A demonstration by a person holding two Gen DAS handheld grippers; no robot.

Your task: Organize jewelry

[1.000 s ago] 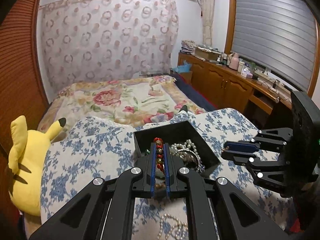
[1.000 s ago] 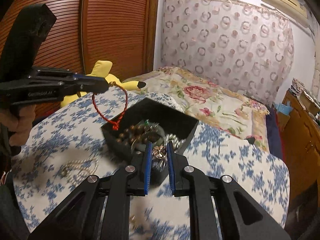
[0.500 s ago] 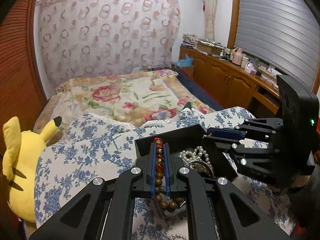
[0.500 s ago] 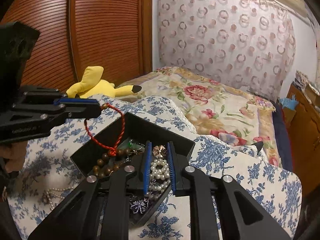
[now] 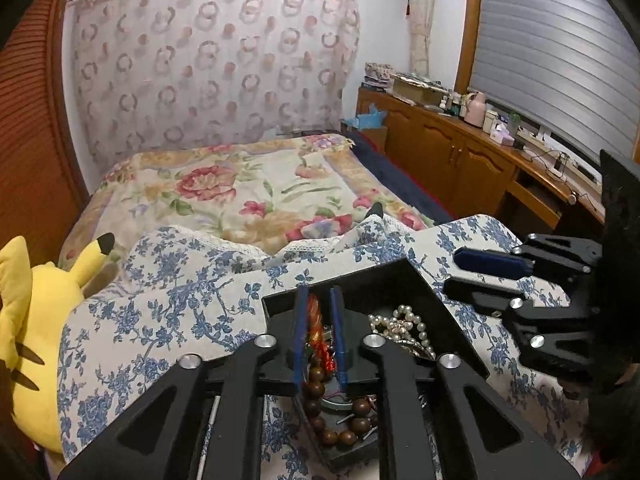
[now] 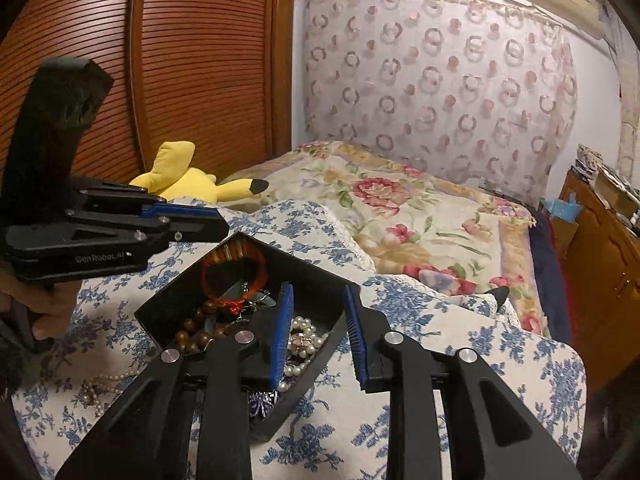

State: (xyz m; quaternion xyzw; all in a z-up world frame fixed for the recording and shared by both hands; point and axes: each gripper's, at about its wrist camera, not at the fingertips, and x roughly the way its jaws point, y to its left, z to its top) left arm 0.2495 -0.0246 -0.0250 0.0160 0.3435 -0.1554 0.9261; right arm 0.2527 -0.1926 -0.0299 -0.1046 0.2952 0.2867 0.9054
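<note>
A black jewelry box [image 6: 320, 292] sits on a blue floral cloth and also shows in the left wrist view [image 5: 400, 276]. A red cord bracelet [image 6: 234, 276] with brown wooden beads [image 6: 192, 336] lies inside it, next to a pearl necklace [image 5: 404, 326] and a rose brooch [image 6: 304, 340]. My left gripper [image 5: 319, 300] is open just above the box, the red bracelet [image 5: 314, 320] loose between its fingers. My right gripper [image 6: 318, 300] is open over the box's near right rim, empty. A second pearl strand [image 6: 104, 384] lies on the cloth left of the box.
A yellow plush toy [image 5: 28, 320] lies at the cloth's left edge. A bed with a floral quilt [image 5: 240, 192] is behind. Wooden cabinets [image 5: 460, 156] with clutter line the right wall. A slatted wooden wardrobe [image 6: 192, 60] stands at the left.
My left gripper lowered the red bracelet into the box and opened, letting it go. My right gripper opened wider and shifted right over the box rim.
</note>
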